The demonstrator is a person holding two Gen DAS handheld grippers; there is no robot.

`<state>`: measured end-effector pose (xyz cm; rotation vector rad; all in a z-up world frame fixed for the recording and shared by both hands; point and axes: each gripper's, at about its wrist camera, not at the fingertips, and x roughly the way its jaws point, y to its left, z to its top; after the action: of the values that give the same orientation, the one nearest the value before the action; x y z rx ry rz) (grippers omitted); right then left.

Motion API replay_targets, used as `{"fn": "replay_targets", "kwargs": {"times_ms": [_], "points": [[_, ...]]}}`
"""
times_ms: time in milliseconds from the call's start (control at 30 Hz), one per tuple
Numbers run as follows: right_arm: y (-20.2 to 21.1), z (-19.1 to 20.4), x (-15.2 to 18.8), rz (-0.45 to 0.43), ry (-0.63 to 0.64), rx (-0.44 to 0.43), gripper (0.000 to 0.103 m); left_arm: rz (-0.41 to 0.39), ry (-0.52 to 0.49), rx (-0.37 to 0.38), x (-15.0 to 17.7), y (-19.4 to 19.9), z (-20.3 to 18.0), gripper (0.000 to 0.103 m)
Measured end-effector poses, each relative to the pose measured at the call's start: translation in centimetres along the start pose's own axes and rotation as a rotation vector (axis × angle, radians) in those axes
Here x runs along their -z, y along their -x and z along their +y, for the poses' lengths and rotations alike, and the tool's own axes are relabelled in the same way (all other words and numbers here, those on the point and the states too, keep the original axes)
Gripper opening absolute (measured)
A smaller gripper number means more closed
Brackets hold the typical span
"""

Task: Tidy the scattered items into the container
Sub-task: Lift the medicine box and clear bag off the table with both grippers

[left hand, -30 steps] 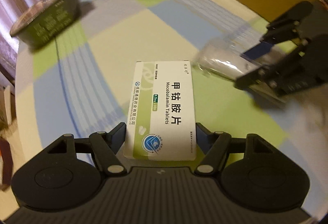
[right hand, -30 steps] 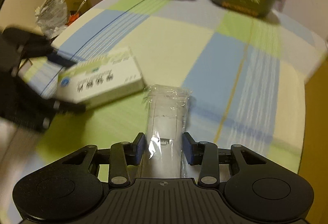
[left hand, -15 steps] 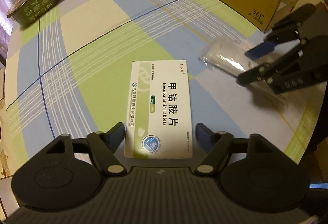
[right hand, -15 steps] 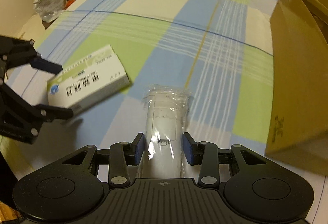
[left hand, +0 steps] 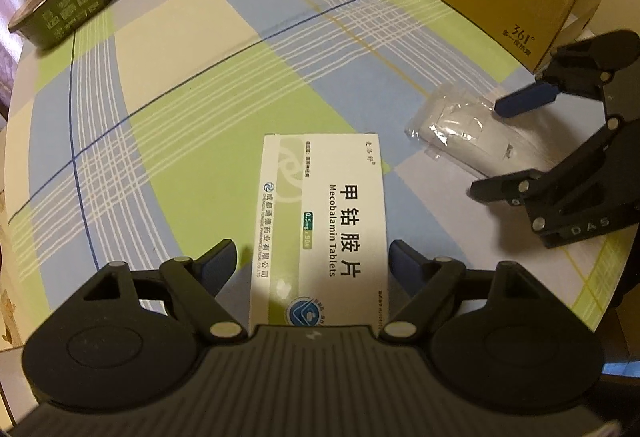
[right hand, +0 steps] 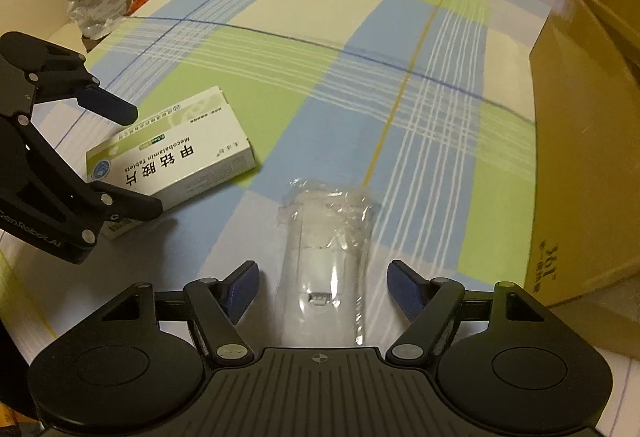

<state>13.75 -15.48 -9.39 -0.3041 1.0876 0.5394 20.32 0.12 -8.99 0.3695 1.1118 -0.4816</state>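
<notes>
While both claws stand spread, each straddles its own item on the checked bench (left hand: 192, 85): the left claw (left hand: 310, 265) flanks the tablet box (left hand: 324, 221), the right claw (right hand: 322, 285) the clear-wrapped packet (right hand: 326, 249). Each item's long axis runs straight ahead between the fingers, untouched. The cardboard container (right hand: 576, 141) stands near, on the right claw's side, so that hand is nearer.

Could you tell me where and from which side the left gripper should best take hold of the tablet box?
Probably across its two long side edges, near the end closest to the left gripper. The tablet box lies flat on the tablecloth with its long axis pointing straight away between the open fingers, which already flank that end, so coming in low along its length and closing should suffice.
</notes>
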Motion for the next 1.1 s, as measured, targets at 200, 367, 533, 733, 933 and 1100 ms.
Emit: {"fn": "replay_targets", "kwargs": {"times_ms": [200,367,533,733,933,1100], "points": [[0.2,-0.2,0.5,-0.023,-0.020,0.013,0.066,0.010,0.034,0.011,0.0,-0.2,-0.1,0.071],[0.1,-0.3,-0.3,-0.036,-0.006,0.016,0.043,0.026,0.056,0.004,-0.2,-0.2,-0.3,0.067],[0.4,-0.1,-0.5,-0.027,-0.008,0.012,0.041,0.040,0.071,-0.007,0.1,0.4,-0.8,0.067],[2.7,-0.1,0.5,-0.050,-0.054,0.002,0.041,0.029,0.102,-0.009,0.6,2.0,-1.8,0.067],[5.2,-0.8,1.3,-0.081,-0.109,0.011,0.041,0.025,0.111,-0.019,1.0,3.3,-3.4,0.066],[6.2,-1.4,2.3,-0.084,-0.133,0.017,0.041,0.038,0.107,-0.012,1.6,3.4,-4.6,0.067]]}}
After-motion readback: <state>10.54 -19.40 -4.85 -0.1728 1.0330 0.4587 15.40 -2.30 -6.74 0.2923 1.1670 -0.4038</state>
